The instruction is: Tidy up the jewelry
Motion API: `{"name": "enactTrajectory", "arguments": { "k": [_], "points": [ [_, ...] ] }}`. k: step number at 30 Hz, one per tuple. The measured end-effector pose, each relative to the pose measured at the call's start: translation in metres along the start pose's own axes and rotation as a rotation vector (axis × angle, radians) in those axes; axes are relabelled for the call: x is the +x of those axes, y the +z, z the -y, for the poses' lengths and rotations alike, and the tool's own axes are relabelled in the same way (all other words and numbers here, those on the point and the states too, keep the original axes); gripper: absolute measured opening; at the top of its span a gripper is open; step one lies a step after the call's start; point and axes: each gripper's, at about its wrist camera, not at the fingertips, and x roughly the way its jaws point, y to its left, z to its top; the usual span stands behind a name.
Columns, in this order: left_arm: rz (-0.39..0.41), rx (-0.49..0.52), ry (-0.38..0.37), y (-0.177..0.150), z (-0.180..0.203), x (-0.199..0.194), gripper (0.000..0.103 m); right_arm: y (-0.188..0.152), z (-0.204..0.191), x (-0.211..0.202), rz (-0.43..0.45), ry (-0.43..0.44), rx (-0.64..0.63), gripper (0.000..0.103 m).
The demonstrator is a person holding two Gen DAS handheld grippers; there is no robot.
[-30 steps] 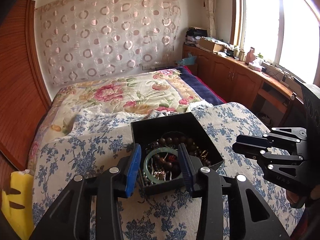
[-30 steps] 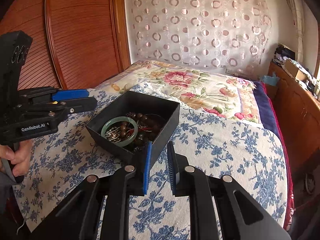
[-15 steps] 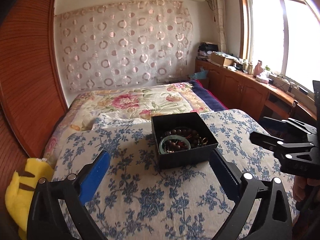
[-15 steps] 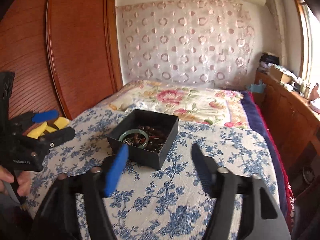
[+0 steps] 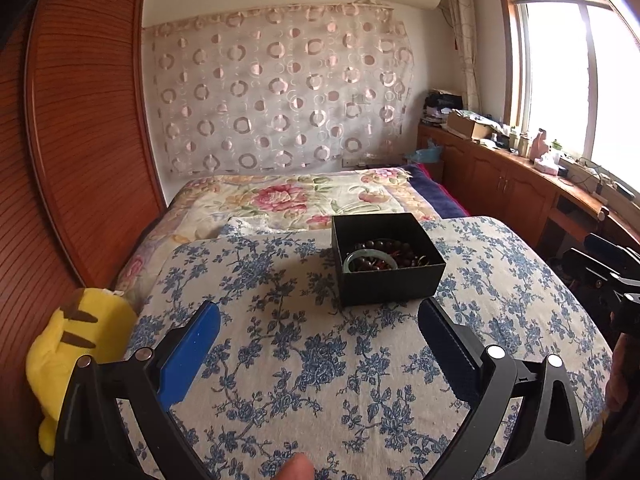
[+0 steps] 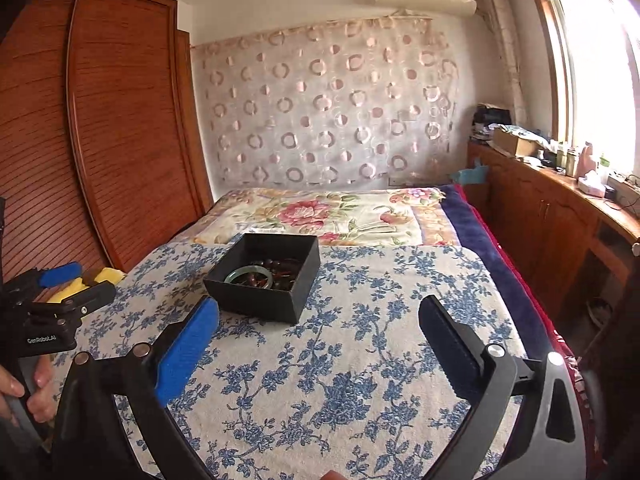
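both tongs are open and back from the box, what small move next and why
Probably ease the left tongs forward and down toward the pale green bangle lying atop the dark wooden beads in the open black square box. Both tongs stand wide open and empty, short of the box, and the bangle looks the easiest piece to lift out.

One black box (image 5: 387, 276) is counted on the bed (image 5: 320, 360). Within it, one green bangle (image 5: 370, 258) and apparently one string of dark beads (image 5: 394, 247) are seen. One yellow plush toy (image 5: 76, 344) is noted. Two claws are counted: left claw (image 5: 318, 332), right claw (image 6: 318, 326).
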Motion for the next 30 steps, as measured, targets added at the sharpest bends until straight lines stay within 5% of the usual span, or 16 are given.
{"name": "enactTrajectory", "arguments": {
  "k": [30],
  "points": [
    [0.01,-0.013,-0.019,-0.0051,-0.0002,-0.0063,0.096,-0.0044,-0.0035,0.0014,-0.001,-0.009,-0.003,0.101]
  ]
}}
